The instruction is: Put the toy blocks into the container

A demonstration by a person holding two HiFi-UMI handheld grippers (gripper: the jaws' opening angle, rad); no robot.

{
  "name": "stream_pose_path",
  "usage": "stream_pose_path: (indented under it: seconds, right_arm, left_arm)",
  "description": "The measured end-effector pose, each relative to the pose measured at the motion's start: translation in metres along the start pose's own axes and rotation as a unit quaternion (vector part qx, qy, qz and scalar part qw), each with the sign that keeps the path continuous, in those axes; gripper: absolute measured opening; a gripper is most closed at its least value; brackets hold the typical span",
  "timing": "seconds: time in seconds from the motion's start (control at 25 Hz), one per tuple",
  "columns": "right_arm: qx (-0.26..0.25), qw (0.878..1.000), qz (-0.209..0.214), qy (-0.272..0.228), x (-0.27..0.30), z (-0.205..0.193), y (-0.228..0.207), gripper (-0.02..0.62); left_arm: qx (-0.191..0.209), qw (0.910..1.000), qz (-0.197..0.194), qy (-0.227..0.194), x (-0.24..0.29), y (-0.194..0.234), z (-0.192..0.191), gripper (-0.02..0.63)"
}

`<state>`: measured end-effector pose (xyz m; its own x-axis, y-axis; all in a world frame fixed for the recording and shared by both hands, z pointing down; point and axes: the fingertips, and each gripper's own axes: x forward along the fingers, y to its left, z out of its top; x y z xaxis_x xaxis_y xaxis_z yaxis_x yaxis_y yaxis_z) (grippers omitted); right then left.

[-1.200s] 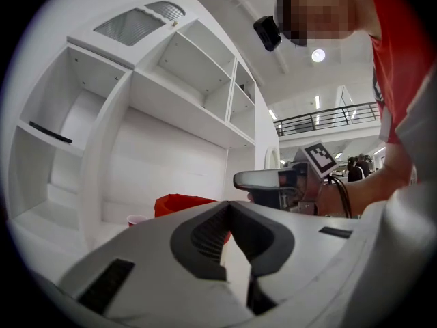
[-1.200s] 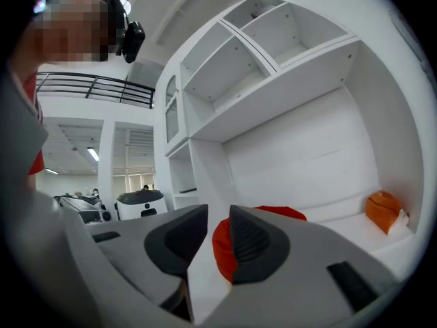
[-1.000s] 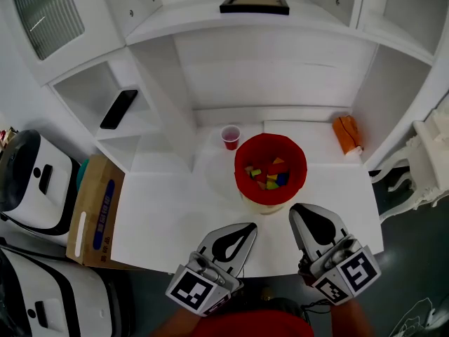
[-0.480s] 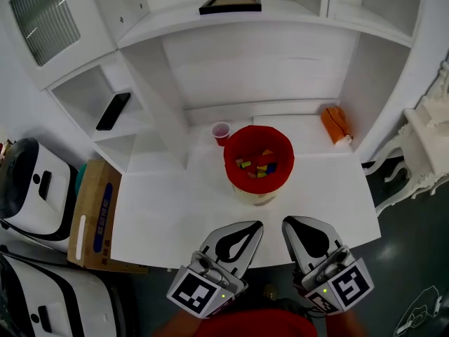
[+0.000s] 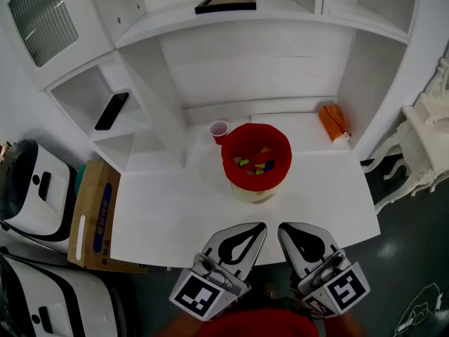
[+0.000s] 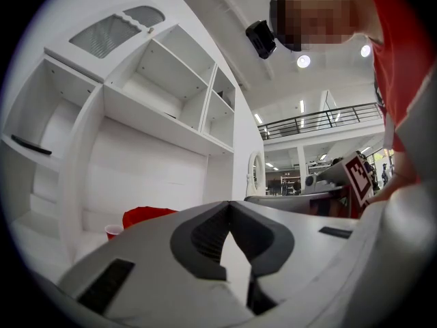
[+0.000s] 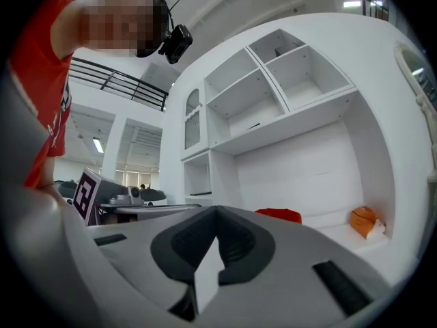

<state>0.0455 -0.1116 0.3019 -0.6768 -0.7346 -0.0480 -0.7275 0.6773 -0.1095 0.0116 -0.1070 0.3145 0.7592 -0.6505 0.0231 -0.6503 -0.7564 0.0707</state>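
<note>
A red container (image 5: 231,168) stands on the white table (image 5: 168,216) near its middle, with several coloured toy blocks (image 5: 252,166) inside. My left gripper (image 5: 255,227) and right gripper (image 5: 286,228) hover side by side over the table's near edge, well short of the container. Both are shut with nothing between their tips. In the left gripper view the container (image 6: 147,215) peeks above the shut left gripper (image 6: 229,207). In the right gripper view the container (image 7: 278,214) shows past the shut right gripper (image 7: 215,214).
A small red cup (image 5: 219,130) stands just left behind the container. An orange object (image 5: 332,121) lies at the table's back right. A black phone (image 5: 111,111) rests on a left shelf, a cardboard box (image 5: 95,214) sits left of the table, and a dark frame (image 5: 226,3) lies on top.
Both grippers have drawn back toward the table's near edge and closer together. The right gripper's jaws have come fully together. The container now appears farther away.
</note>
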Motion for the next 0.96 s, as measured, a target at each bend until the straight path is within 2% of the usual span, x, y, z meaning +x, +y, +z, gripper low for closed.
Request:
stream_pose_path:
  seconds: [0.68,0.76,0.84,0.96]
  right_arm:
    - [-0.006,1.000,0.007,0.013,0.0014,-0.0020,0.0020,0.005]
    - [-0.005,1.000,0.007,0.013,-0.0001,-0.0017,0.0023,0.005]
    - [-0.005,1.000,0.007,0.012,-0.0012,-0.0009,0.0028,0.005]
    - [-0.005,1.000,0.007,0.010,-0.0025,0.0000,0.0033,0.005]
  left_arm:
    - [-0.008,1.0000,-0.001,0.005,-0.0025,0.0019,-0.0044,0.014]
    - [-0.005,1.0000,-0.001,-0.002,-0.0030,0.0011,-0.0025,0.014]
    - [0.005,0.9996,-0.001,-0.027,-0.0030,0.0012,0.0037,0.014]
    - [0.005,0.9998,-0.003,-0.017,-0.0038,-0.0007,0.0023,0.014]
